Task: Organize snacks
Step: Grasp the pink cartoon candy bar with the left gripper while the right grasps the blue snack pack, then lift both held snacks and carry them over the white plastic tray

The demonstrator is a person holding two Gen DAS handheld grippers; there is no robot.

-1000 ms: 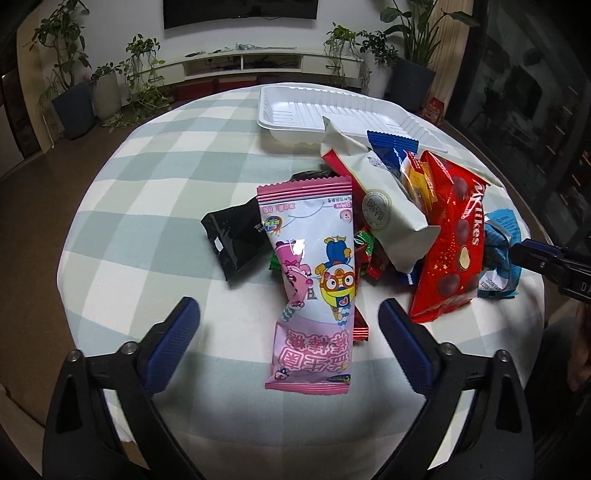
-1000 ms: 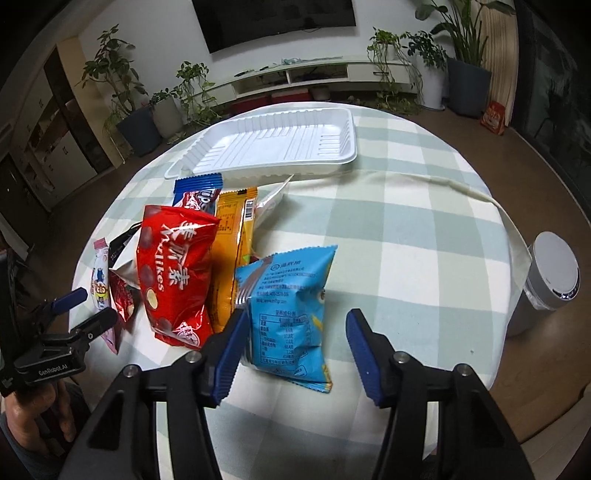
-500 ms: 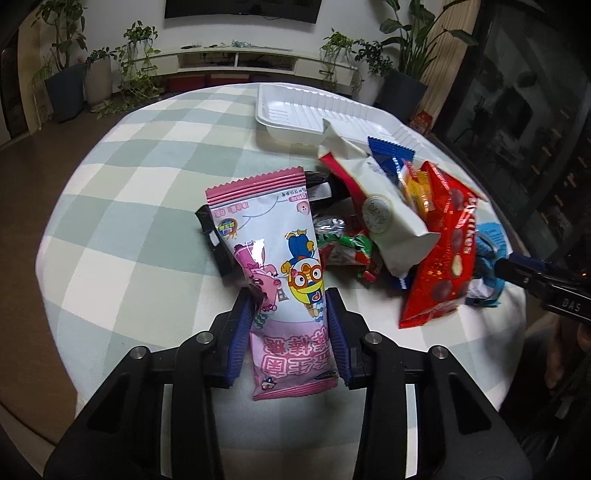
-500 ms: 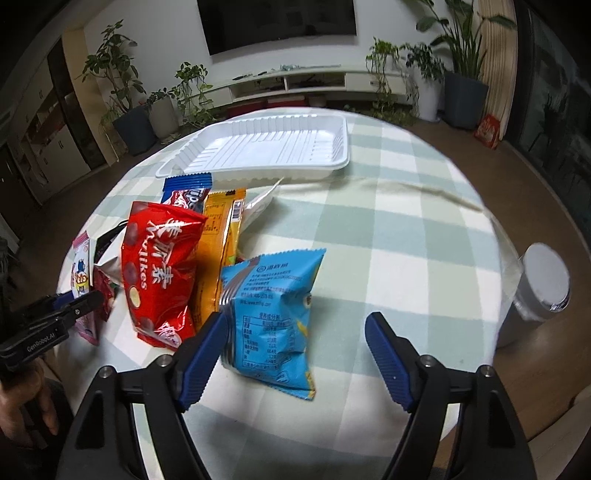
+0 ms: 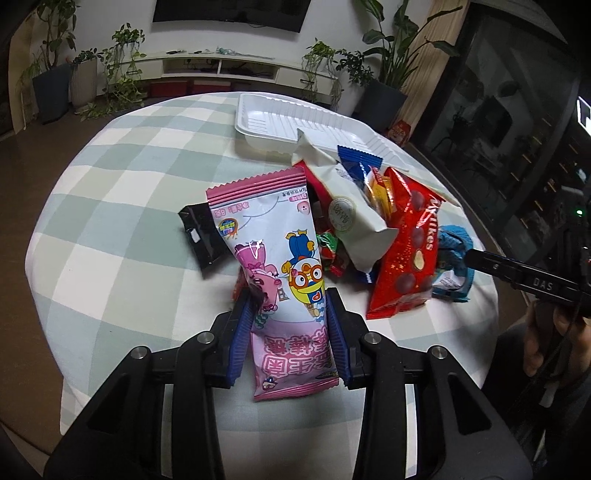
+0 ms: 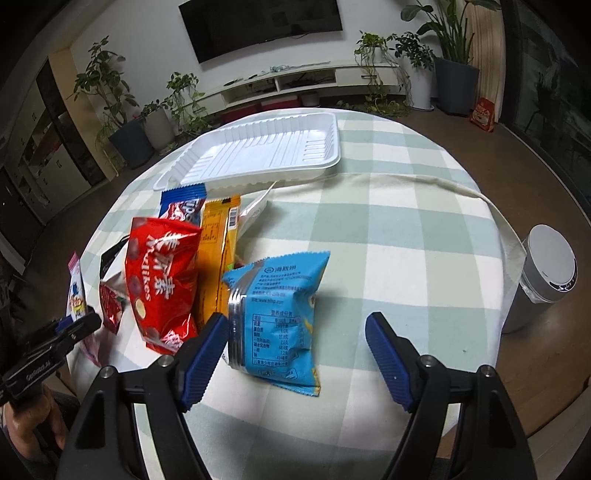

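place: home living room | wall: flat television (image 6: pixel 264 27) hung above a long low white media shelf (image 6: pixel 295 79) | greenery: potted plants (image 6: pixel 122 114) along the wall and by the glass door (image 5: pixel 517 122) | furniture: round worktop (image 6: pixel 406 221) under a green-and-white checked cloth | floor: brown, with a small grey bin (image 6: pixel 543 273) beside the worktop

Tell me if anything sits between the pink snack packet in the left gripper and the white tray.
Mostly clear. The pink snack packet, clamped in the left gripper, has bare checked tablecloth ahead toward the white tray. The snack pile crowds only the tray's near right side.
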